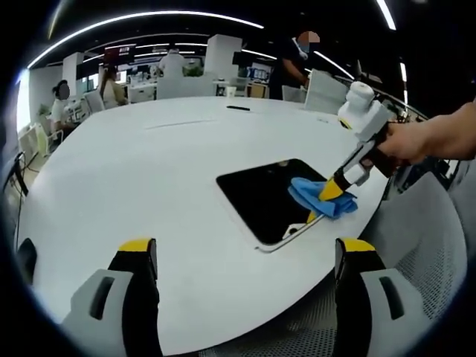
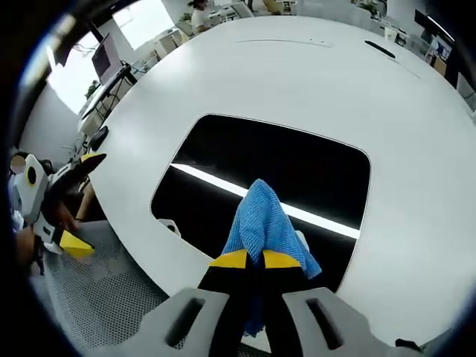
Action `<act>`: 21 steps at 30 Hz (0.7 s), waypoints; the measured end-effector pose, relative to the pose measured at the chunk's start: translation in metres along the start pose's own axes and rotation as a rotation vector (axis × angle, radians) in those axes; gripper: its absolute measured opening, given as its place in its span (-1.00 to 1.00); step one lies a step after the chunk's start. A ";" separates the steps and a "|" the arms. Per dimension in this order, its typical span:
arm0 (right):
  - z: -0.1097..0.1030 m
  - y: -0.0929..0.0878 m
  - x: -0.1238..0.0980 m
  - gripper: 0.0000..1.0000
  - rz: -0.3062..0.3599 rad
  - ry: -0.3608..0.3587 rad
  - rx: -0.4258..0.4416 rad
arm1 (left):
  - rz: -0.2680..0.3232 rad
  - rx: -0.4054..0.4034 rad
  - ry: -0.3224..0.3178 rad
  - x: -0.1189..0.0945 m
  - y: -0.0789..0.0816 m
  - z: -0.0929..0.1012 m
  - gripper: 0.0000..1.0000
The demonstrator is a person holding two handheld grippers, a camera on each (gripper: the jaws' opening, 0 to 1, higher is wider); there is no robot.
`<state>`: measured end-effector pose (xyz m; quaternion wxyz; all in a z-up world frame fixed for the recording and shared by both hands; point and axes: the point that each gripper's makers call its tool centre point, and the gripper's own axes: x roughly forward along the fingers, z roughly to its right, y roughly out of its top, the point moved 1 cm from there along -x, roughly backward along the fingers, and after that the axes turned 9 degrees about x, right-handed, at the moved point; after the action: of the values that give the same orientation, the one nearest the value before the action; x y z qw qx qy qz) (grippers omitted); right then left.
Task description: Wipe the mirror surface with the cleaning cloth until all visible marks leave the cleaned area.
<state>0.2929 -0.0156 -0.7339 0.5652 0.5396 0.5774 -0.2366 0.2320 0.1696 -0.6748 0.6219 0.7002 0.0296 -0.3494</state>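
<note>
A dark rectangular mirror (image 1: pixel 253 190) lies flat near the front right edge of the round white table (image 1: pixel 149 171). In the left gripper view, my right gripper (image 1: pixel 324 201) comes in from the right, held by a hand (image 1: pixel 416 140), pressing a blue cloth (image 1: pixel 309 193) onto the mirror's right part. My left gripper (image 1: pixel 245 256) stands open over the table's near edge, short of the mirror, nothing between its fingers. In the right gripper view, my right gripper (image 2: pixel 256 260) is shut on the blue cloth (image 2: pixel 259 212), which rests on the mirror (image 2: pixel 223 149). A ceiling light strip reflects in the glass. My left gripper (image 2: pixel 83 201) shows at the left, off the table's edge.
A small black object (image 1: pixel 238 108) lies on the table's far side. Grey mesh chairs (image 1: pixel 431 238) stand just off the table's near edge, beside the mirror. People sit and stand at desks (image 1: pixel 141 89) beyond the table.
</note>
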 end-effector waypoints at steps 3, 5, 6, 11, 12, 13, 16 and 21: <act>-0.001 -0.001 -0.001 -1.00 -0.005 0.001 0.004 | -0.007 0.001 -0.004 0.001 -0.001 0.001 0.98; -0.002 -0.004 -0.003 -1.00 -0.006 0.004 0.002 | -0.009 0.001 -0.005 0.001 -0.001 0.001 0.98; -0.002 -0.005 -0.003 -1.00 -0.008 0.006 0.002 | -0.012 0.002 -0.009 0.001 -0.002 0.002 0.98; -0.003 -0.007 -0.004 -1.00 -0.013 0.008 0.001 | -0.021 0.009 -0.010 0.002 -0.004 0.002 0.98; -0.003 -0.006 -0.003 -1.00 -0.014 0.008 0.002 | -0.018 0.010 -0.006 0.002 -0.003 0.001 0.98; -0.002 -0.006 -0.003 -1.00 -0.015 0.009 0.006 | -0.017 0.008 -0.003 0.002 -0.003 0.000 0.98; -0.002 -0.006 -0.002 -1.00 -0.013 0.011 0.005 | -0.017 0.007 0.003 0.002 -0.003 -0.001 0.98; -0.003 -0.006 -0.003 -1.00 -0.019 0.013 0.003 | -0.017 0.005 0.002 0.002 -0.003 -0.001 0.98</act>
<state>0.2859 -0.0157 -0.7328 0.5582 0.5366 0.5859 -0.2393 0.2320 0.1701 -0.6783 0.6171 0.7018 0.0355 -0.3541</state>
